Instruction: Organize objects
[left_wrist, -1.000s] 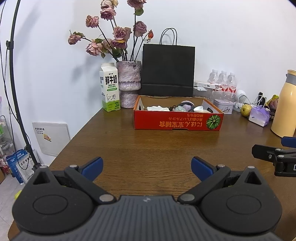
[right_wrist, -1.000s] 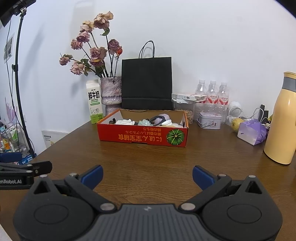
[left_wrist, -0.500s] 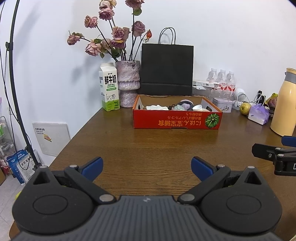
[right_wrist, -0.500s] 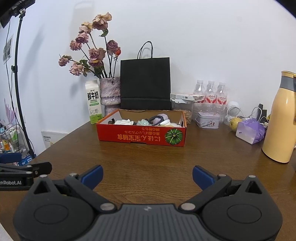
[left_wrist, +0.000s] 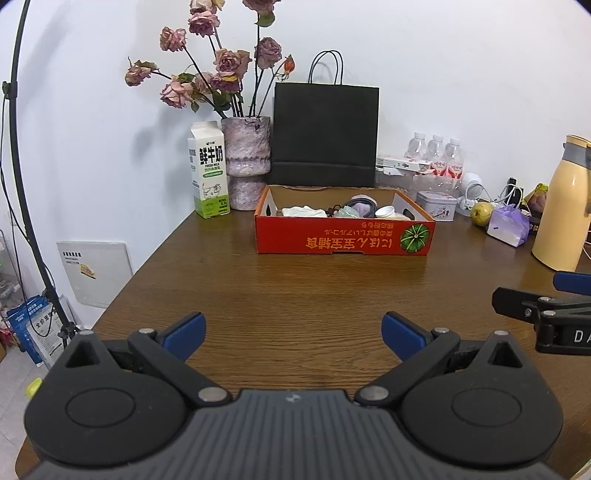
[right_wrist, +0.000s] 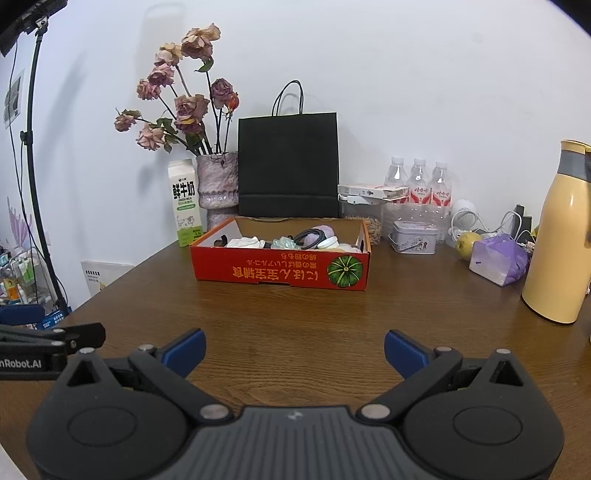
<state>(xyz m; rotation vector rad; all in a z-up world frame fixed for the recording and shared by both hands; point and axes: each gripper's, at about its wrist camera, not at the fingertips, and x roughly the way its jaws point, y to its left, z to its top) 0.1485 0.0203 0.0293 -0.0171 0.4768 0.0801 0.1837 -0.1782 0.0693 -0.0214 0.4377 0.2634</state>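
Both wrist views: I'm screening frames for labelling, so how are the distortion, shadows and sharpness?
Left wrist view: fisheye bends the lamp stand and darkens the corners; the flowers cast soft shadows on the wall; the red box is sharp. Right wrist view: same curving at the edges; the table shows only mild sheen; the yellow flask is cut by the frame edge.

Both wrist views face the red box (left_wrist: 345, 236) (right_wrist: 280, 267).
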